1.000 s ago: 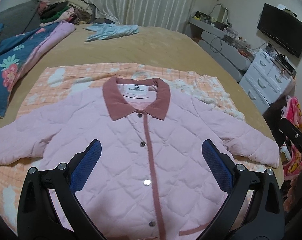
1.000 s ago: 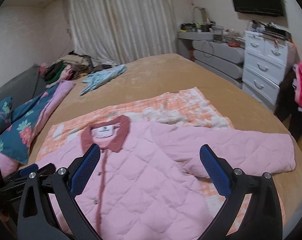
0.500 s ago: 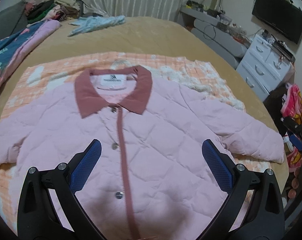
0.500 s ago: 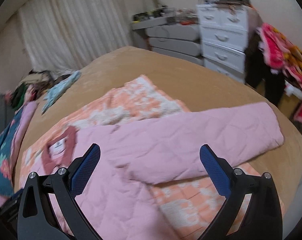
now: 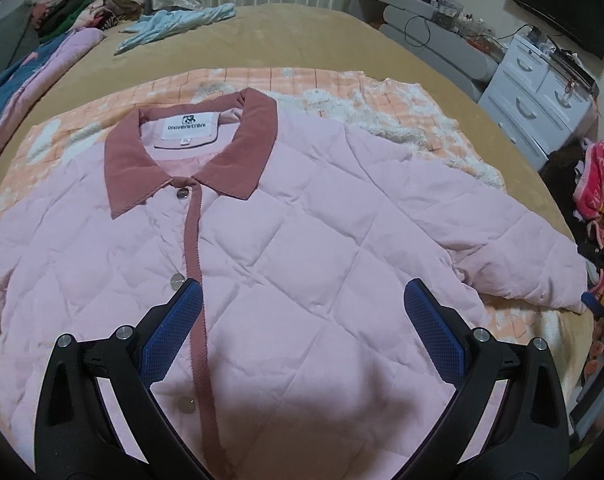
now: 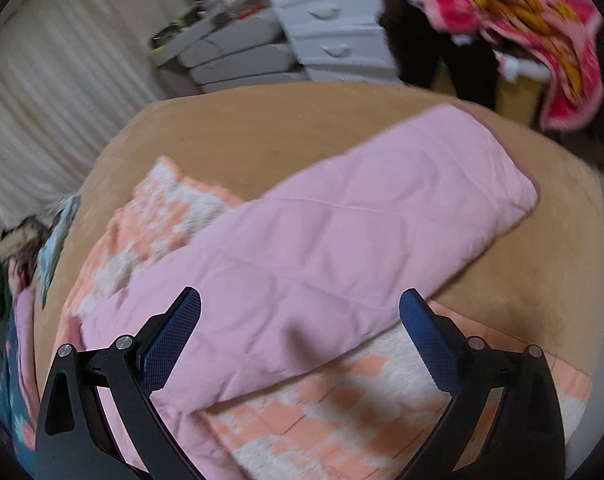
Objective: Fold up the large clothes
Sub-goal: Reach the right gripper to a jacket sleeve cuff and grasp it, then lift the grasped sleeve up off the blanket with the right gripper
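Observation:
A pink quilted jacket (image 5: 302,248) with a dusty-red collar (image 5: 190,148) lies flat and buttoned, front up, on an orange-and-white blanket (image 5: 402,92) on the bed. My left gripper (image 5: 302,312) is open and empty, hovering over the jacket's chest right of the button placket. My right gripper (image 6: 300,320) is open and empty, low over the jacket's right sleeve (image 6: 362,220), which stretches out toward the bed's right edge. The right wrist view is blurred.
The tan bedspread (image 5: 302,36) carries a light blue garment (image 5: 174,26) and a clothes pile (image 5: 82,4) at the far side. A floral quilt (image 5: 6,80) lies at left. White drawers (image 5: 542,92) and a red-and-yellow blanket (image 6: 522,32) stand beyond the bed's right edge.
My left gripper has moved rightward and closer over the jacket. My right gripper has swung right and down toward the outstretched sleeve. Both stayed open.

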Motion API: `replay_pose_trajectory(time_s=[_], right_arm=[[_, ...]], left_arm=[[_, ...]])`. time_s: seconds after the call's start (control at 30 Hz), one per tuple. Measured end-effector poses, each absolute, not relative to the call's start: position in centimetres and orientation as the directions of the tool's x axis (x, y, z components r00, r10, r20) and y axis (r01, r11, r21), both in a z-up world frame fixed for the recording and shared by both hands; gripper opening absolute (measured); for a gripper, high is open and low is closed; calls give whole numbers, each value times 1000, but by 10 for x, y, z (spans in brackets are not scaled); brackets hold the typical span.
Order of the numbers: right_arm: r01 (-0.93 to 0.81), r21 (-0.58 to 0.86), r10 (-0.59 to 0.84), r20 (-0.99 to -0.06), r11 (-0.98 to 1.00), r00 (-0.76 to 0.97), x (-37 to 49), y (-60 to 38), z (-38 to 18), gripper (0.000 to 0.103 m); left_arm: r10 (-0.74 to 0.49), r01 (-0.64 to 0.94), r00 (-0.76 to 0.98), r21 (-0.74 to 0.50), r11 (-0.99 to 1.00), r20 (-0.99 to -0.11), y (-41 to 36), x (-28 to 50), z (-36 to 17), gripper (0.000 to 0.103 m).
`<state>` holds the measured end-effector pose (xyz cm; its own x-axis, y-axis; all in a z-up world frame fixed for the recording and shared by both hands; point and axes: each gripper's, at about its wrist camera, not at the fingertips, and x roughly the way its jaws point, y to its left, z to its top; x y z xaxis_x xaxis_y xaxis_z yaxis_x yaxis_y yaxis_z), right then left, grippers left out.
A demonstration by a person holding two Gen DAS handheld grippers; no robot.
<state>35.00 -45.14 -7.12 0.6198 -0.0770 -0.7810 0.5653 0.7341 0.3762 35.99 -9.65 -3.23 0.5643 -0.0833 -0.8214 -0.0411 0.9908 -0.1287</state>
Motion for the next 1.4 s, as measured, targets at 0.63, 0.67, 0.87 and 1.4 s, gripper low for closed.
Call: replay_pose_trajectory(time_s=[0.63,0.67,0.87,1.4], right_arm=[[717,556,-69,-769,421,636,346,-545,-150,99],[709,568,-73,-757,419,649,346,-548,-151,96],[682,630,-95,-705,373,703,335,-562,-151,34],[240,586,-9,-369,774,930,350,-465,2,16]], left_arm=[[-36,-98,547,-106,990,-837,-58,383,-54,94],[-34,-102,553,-108,989,-833,-53,383,-51,94],[-39,-116,573,-128,985,-819,-31,384,-32,94],[-48,-121,634,-160,980,-772,1,367,13,94]])
